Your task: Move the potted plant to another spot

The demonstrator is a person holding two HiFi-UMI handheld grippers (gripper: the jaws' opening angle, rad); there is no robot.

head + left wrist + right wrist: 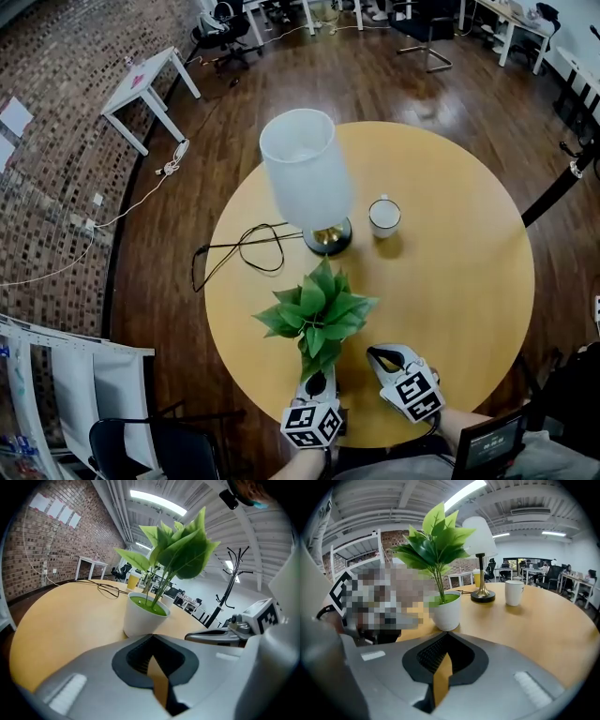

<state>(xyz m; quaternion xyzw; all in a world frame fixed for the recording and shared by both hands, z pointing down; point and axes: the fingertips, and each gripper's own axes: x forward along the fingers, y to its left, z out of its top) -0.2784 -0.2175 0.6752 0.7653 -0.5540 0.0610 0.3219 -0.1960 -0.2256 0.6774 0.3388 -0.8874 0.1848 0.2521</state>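
The potted plant [321, 312], green leaves in a small white pot [143, 616], stands on the round wooden table [469, 281] near its front edge. My left gripper [316, 384] sits just in front of the pot, its jaws closed tip to tip with nothing between them [152, 636]. My right gripper [382, 356] is beside it, to the right of the plant, also shut and empty [446, 633]. In the right gripper view the pot [447, 611] stands a short way beyond the jaw tips, not touched. The leaves hide the pot in the head view.
A lamp with a white shade [307, 169] and a brass base [328, 238] stands behind the plant, its black cable [239, 248] looping to the left. A white cup [384, 216] is right of the lamp. A chair [141, 450] stands at the table's lower left.
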